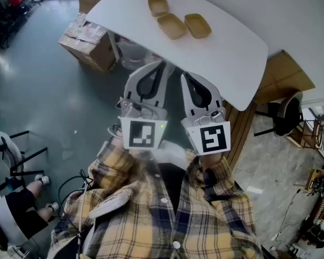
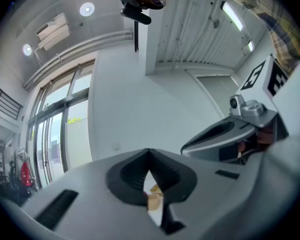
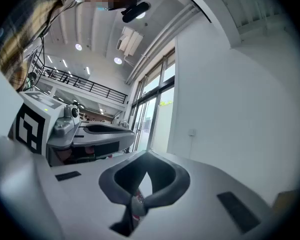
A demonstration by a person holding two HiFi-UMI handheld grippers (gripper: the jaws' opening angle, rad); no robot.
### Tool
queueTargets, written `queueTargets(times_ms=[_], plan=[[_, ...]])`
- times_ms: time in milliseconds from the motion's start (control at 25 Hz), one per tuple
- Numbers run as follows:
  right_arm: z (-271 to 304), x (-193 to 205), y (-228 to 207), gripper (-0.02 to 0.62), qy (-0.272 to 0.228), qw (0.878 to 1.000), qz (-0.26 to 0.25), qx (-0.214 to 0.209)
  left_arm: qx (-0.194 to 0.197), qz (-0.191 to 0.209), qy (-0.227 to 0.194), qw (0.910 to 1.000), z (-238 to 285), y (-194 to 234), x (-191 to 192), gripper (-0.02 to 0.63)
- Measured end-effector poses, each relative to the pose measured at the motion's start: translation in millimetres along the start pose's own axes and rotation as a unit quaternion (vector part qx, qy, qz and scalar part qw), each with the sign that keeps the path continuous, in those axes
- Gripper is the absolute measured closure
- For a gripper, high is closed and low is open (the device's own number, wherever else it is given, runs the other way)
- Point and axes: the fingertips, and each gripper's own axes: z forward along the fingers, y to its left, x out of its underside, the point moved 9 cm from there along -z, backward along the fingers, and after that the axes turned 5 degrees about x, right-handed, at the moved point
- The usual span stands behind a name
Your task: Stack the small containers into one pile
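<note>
- Cardboard box (image 1: 86, 45): stands on the grey floor, beside the left end of the white table (image 1: 232, 58).
- Left gripper (image 1: 162, 65): held level in front of the person's plaid shirt (image 1: 151, 220), short of the table's near edge. Its jaws are pressed together at the tips with nothing between them. In the left gripper view, a narrow slot behind the tips shows a sliver of tan.
- Small containers: three shallow tan trays lie open side up on the far part of the table. They are the rear container (image 1: 158, 5), the middle container (image 1: 171, 26) and the right-hand container (image 1: 197, 25). They sit close together in a loose cluster, none inside another, well apart from both grippers.
- Right gripper (image 1: 184, 76): just beside the left one and parallel to it. Its jaws are likewise closed tip to tip and grasp nothing.
- Chair (image 1: 286, 112): stands on the floor past the table's right end.
</note>
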Motion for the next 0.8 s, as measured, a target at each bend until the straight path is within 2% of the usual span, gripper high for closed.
queueTargets(times_ms=[800], plan=[[19,-2,1,0.58,-0.015,1.0,0.01,-0.003,-0.007,0.001,-0.009,0.9999,4,19,3,0.588]])
